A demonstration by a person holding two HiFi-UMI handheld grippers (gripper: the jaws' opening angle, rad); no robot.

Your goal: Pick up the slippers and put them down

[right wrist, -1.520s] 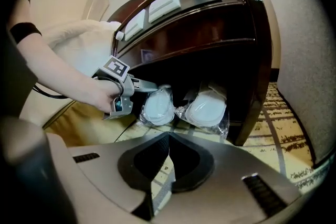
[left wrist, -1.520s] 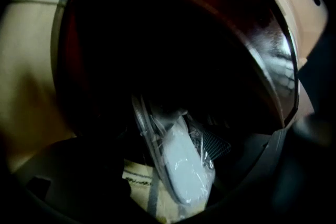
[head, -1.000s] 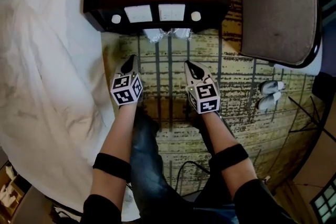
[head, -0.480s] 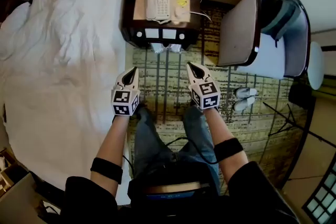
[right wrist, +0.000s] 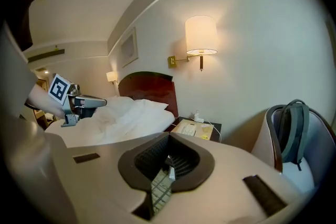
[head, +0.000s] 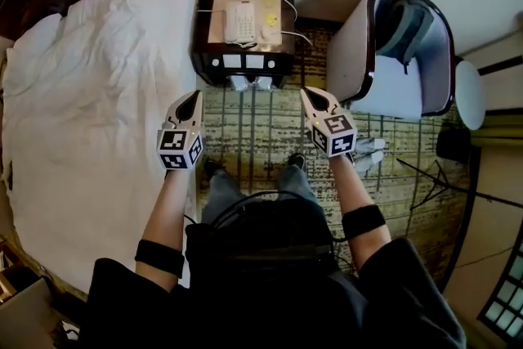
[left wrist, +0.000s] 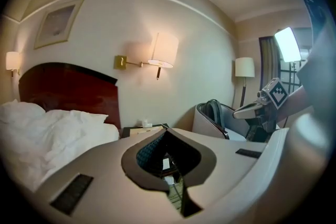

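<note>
The right gripper [right wrist: 168, 139] has its jaws together, empty. Beyond stand a bed [right wrist: 123, 118], nightstand [right wrist: 198, 129] and lit wall lamp [right wrist: 201, 35].

Slippers [head: 373, 146]: partly covered by the right forearm [head: 347, 185]; only their outer ends are seen.
Wrapped items [head: 249, 82] under nightstand [head: 214, 61]: too small to be identified.
Yellow item [head: 270, 13] on nightstand: too small to be told.
Bed [head: 82, 110]: cut off at the head view's left edge.

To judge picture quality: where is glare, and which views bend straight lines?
Head view: even light, no glare, strong barrel bend along the bed. Left gripper view: the wall lamp glows overexposed; dark round border. Right gripper view: the same lamp washes the wall; straight lines curve.
</note>
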